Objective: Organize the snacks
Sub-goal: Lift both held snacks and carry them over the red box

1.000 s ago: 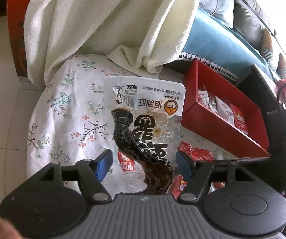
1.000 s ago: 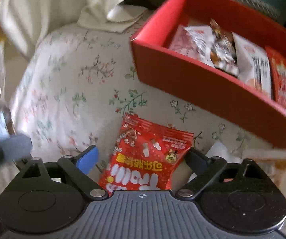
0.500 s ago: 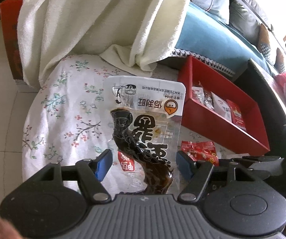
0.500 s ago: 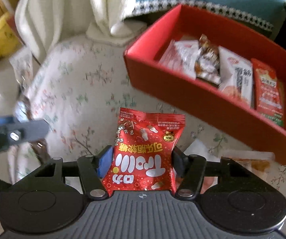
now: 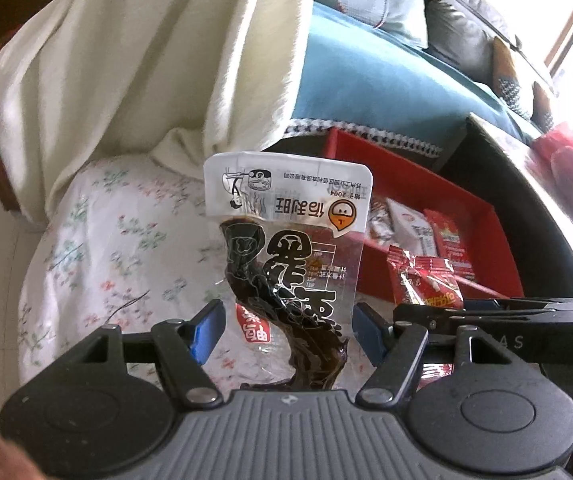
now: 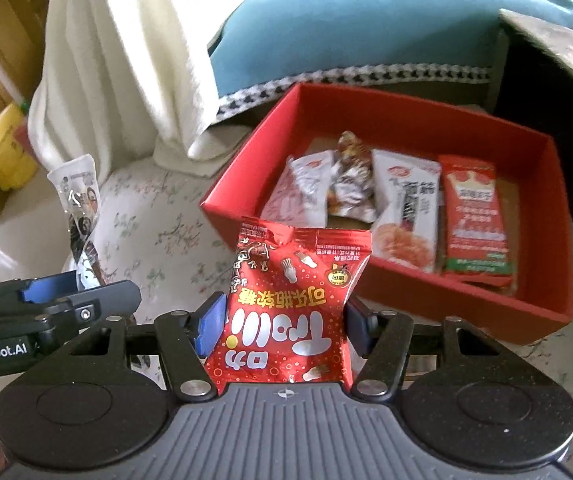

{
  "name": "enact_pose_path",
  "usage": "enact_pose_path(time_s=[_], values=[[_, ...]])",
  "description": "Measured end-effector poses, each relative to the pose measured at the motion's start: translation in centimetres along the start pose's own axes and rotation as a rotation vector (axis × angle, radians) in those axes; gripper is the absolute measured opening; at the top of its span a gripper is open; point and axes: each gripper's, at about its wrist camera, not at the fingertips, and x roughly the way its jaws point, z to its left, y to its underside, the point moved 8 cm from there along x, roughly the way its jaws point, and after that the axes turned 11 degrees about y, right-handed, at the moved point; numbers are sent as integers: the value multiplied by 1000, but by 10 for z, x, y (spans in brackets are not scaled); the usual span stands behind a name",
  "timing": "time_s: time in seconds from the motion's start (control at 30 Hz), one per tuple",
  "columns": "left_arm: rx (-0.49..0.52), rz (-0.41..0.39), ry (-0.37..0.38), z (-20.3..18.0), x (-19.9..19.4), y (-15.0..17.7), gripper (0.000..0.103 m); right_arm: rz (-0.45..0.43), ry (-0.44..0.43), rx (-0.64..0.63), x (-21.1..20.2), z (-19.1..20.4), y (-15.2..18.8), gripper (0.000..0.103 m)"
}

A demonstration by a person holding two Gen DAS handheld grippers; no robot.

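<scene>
My left gripper [image 5: 286,330] is shut on a clear snack pouch [image 5: 286,248] with a white top and dark contents, held up above the floral cloth. My right gripper [image 6: 284,322] is shut on a red candy bag [image 6: 294,312] and holds it just in front of the red box [image 6: 242,184]. The box holds several snack packets, among them a white one [image 6: 404,216] and a red one [image 6: 474,216]. The red bag [image 5: 426,280] and the box [image 5: 498,240] also show at the right of the left wrist view. The pouch [image 6: 80,200] and the left gripper show at the left of the right wrist view.
A floral cloth [image 5: 106,248] covers the surface under both grippers. A cream towel [image 5: 146,52] hangs behind it, beside a teal cushion [image 6: 366,24]. A dark table edge [image 5: 546,216] runs to the right of the box. A yellow item [image 6: 2,152] lies far left.
My right gripper closed on the red candy bag and lifted it off the cloth towards the box. My left gripper rose, still holding the pouch.
</scene>
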Motion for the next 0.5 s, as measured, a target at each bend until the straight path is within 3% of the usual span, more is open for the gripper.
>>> enact_pose_path(time_s=[0.5], values=[[139, -48, 3, -58, 28, -35, 62, -92, 31, 104, -17, -59, -28, 69]])
